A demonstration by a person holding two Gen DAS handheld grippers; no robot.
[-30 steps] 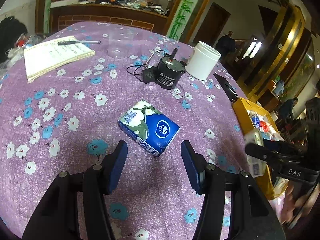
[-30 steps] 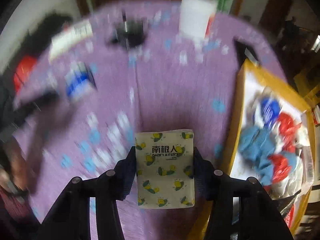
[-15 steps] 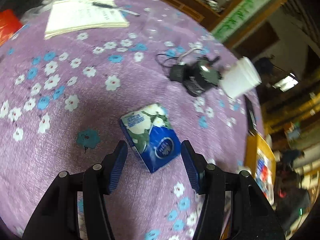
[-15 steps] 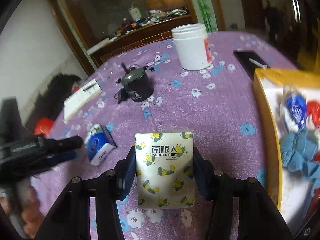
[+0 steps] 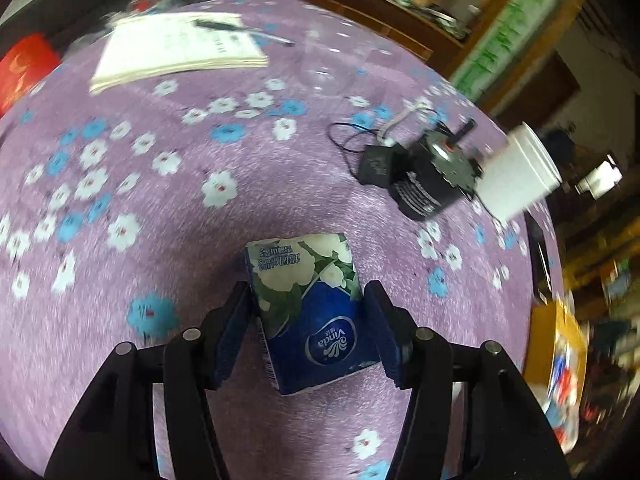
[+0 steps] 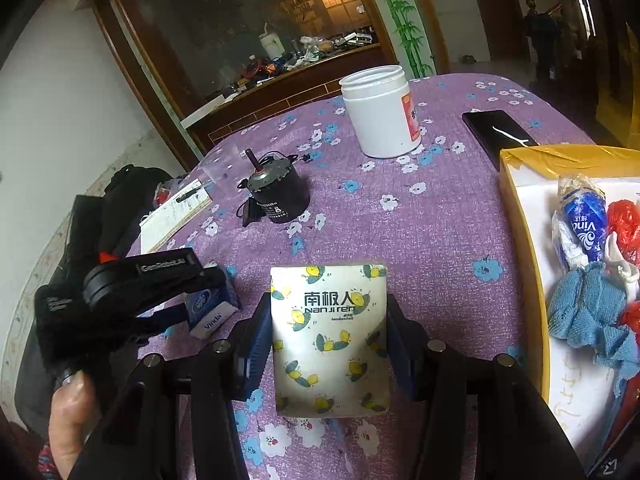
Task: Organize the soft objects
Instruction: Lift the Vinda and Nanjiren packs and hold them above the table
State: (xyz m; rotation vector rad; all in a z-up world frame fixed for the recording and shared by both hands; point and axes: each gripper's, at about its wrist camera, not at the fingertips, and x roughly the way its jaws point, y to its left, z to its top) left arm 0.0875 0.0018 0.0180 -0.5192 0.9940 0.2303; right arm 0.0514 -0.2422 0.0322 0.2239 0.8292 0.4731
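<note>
A blue Vinda tissue pack [image 5: 316, 312] lies on the purple flowered tablecloth [image 5: 160, 200]. My left gripper [image 5: 306, 292] is open and straddles it, a blue pad close by each side. In the right wrist view the same pack [image 6: 212, 308] shows under the left gripper [image 6: 200, 288]. My right gripper [image 6: 328, 308] is shut on a white tissue pack with a yellow print [image 6: 328, 340], held above the cloth. To the right stands a yellow box [image 6: 524, 240] holding a blue cloth [image 6: 588, 312], red soft items and another Vinda pack [image 6: 584, 220].
A black motor with a cable [image 5: 432, 184] and a white jar [image 6: 380, 116] stand mid-table. A notebook with a pen [image 5: 176, 48] and a clear cup [image 5: 324, 60] lie at the far side. A black phone [image 6: 496, 128] lies behind the box. A person's hand [image 6: 68, 420] holds the left gripper.
The left gripper has come down and forward, rolling, so the blue pack now sits between its fingers. The right gripper has steadied with its pack still gripped.
</note>
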